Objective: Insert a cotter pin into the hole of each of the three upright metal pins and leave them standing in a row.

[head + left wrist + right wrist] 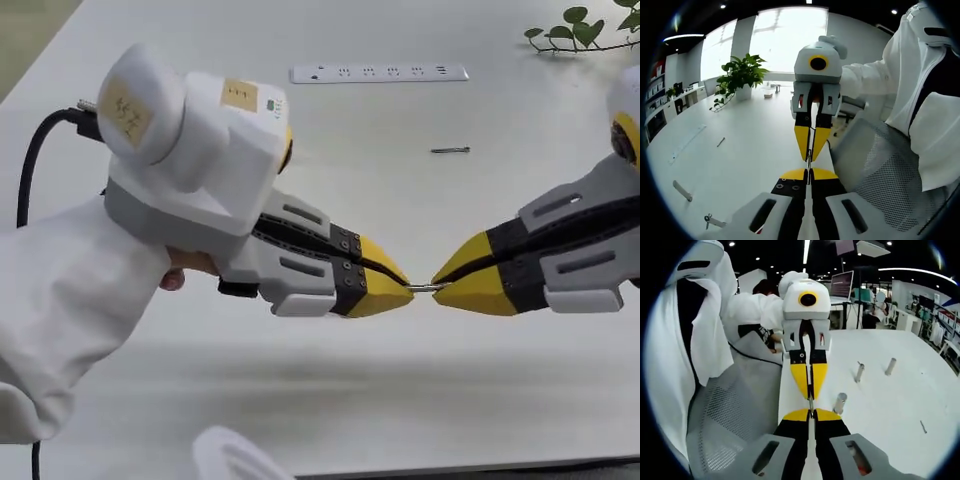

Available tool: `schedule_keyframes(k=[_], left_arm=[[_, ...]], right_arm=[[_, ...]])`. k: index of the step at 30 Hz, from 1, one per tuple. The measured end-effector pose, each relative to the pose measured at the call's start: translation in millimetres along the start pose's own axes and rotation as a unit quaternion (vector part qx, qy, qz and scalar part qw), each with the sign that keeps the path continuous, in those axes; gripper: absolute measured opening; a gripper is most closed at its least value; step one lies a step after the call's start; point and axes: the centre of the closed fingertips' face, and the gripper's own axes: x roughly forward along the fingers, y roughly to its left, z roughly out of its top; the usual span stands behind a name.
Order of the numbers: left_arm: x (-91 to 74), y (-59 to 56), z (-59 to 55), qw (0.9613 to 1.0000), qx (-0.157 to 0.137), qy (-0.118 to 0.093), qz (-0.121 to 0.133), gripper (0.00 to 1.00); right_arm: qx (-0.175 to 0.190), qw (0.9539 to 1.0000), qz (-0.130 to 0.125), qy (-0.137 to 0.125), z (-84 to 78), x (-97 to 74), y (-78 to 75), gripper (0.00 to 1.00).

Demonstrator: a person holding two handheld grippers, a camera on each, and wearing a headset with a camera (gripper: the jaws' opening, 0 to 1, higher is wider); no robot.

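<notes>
A thin metal cotter pin [425,288] is held level above the table, between two gripper tips that meet point to point. My left gripper [403,287] is shut on its left end and my right gripper [441,287] is shut on its right end. The left gripper view shows the cotter pin [809,164] bridging my left gripper [809,173] and the right one opposite. Three upright metal pins [840,403] [859,372] [890,366] stand on the table to the right of my right gripper [811,413]. The middle one has a small piece sticking out near its top.
A loose cotter pin [450,150] lies further back on the white table [330,390], and a white power strip [378,72] lies beyond it. A plant [578,30] sits at the far right corner. Another small pin [923,426] lies near the right side.
</notes>
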Motion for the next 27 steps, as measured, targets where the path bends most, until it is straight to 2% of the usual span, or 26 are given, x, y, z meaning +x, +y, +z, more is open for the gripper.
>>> schedule_keyframes(k=[4, 10, 14, 21, 24, 26, 27], left_arm=[[2.1, -3.6, 0.3, 1.0000, 0.005, 0.007, -0.001, 0.00], [2.1, -1.8, 2.9, 0.9999, 0.013, 0.003, 0.007, 0.00], [0.9, -1.1, 2.3, 0.9997, 0.025, 0.004, 0.005, 0.00], [0.8, -0.7, -0.1, 0.9998, 0.022, 0.002, 0.002, 0.00], [0.2, 0.4, -1.4, 0.9998, 0.019, 0.003, 0.002, 0.00], [0.1, 2.9, -1.9, 0.9992, 0.038, 0.002, 0.008, 0.00], [0.0, 3.5, -1.9, 0.9992, 0.038, 0.001, 0.011, 0.00]], right_arm=[[-0.001, 1.0000, 0.001, 0.006, -1.4, 1.1, 0.4, 0.00], [0.000, 1.0000, -0.007, 0.004, -1.2, 1.2, -3.5, 0.00], [-0.003, 1.0000, -0.003, 0.008, -0.6, 2.8, -2.1, 0.00], [-0.007, 0.9999, 0.002, 0.015, -0.9, 5.2, 0.9, 0.00], [-0.013, 0.9997, -0.006, 0.018, -1.4, 6.4, 2.0, 0.00], [-0.012, 0.9997, -0.011, 0.020, -1.8, 6.3, 0.3, 0.00], [-0.011, 0.9997, -0.013, 0.020, -1.8, 6.3, -0.4, 0.00]])
